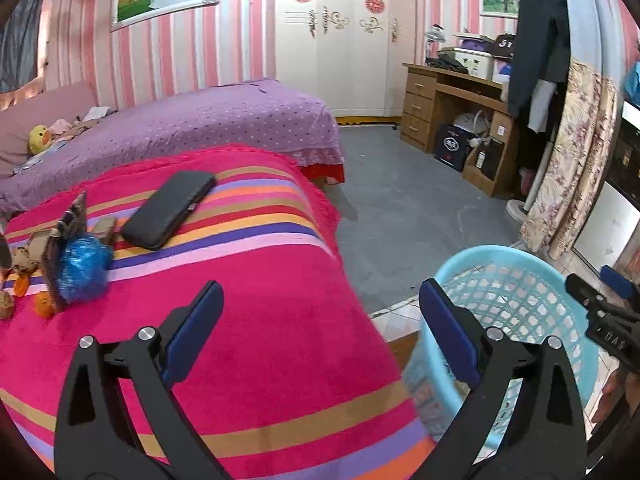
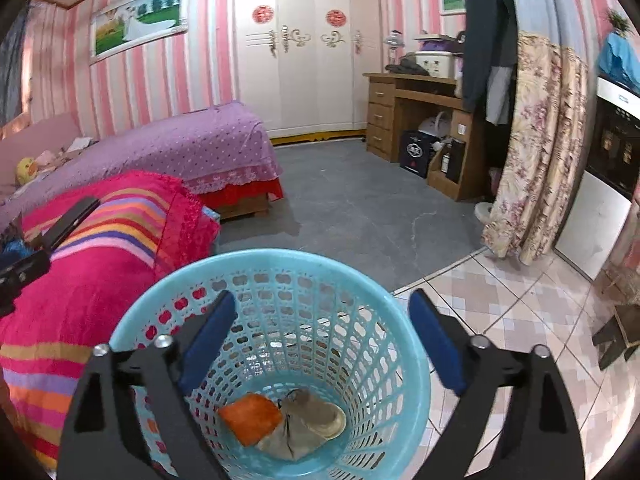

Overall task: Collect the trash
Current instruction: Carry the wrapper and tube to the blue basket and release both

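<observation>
Blue basket point(image 2: 256, 276): two scraps inside; both grippers, left point(image 1: 320, 320), right point(image 2: 320, 336), jaws wide, empty.

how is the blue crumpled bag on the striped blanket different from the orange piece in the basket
The blue crumpled bag is a shiny, bunched-up lump; the orange piece looks flat and matte. The bag sits on the striped blanket among other clutter; the orange piece lies at the bottom of the basket. Neither is held by a gripper.

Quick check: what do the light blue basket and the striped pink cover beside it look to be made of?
Light blue round lattice basket: looks like moulded plastic, slightly glossy, with a smooth rim and regular cut-out holes. Striped pink cover: a soft woven textile, probably towelling or fleece, matte and fuzzy with a fringed edge.
</observation>
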The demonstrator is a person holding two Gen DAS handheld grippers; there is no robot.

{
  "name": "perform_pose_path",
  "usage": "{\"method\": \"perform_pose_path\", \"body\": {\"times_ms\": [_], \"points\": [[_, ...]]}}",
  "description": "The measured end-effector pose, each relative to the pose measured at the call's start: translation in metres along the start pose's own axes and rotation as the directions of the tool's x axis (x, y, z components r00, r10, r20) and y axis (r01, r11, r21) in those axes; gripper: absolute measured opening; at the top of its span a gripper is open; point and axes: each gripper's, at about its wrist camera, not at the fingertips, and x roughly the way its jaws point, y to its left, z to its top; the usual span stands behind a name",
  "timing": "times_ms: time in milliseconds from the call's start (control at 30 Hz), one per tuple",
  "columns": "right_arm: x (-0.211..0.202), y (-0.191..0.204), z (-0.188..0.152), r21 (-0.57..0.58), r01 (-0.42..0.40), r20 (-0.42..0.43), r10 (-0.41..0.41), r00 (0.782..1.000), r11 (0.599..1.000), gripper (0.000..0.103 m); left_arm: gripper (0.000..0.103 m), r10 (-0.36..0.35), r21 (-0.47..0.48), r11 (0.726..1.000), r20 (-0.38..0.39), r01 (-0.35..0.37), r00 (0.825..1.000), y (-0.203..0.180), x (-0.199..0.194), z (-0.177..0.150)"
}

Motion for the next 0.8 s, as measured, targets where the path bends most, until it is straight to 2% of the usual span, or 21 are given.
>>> {"method": "perform_pose_path", "body": {"times_ms": [133, 300, 567, 800], "points": [[-0.007, 0.008, 0.007, 0.033, 0.000, 0.025, -0.001, 1.000, 0.999, 0.095, 0.095, 0.011, -0.014, 1.000, 0.012, -0.011, 1.000, 0.023, -0.013, 0.004], [-0.010, 0.037, 0.012, -0.002, -0.023, 0.028, 0.023, 0.999, 1.000, 0.096, 0.097, 0.036, -0.038, 0.999, 0.030, -0.035, 0.999, 0.058, -0.036, 0.009], [-0.017, 0.117, 0.016, -0.095, -0.121, 0.036, 0.125, 0.992, 0.988, 0.096, 0.097, 0.139, -0.058, 0.989, 0.028, -0.137, 0.990, 0.130, -0.067, 0.006], [-0.022, 0.189, 0.010, -0.177, -0.216, 0.015, 0.222, 0.975, 0.960, 0.096, 0.097, 0.226, -0.152, 0.963, -0.003, -0.224, 0.974, 0.219, -0.082, -0.009]]}}
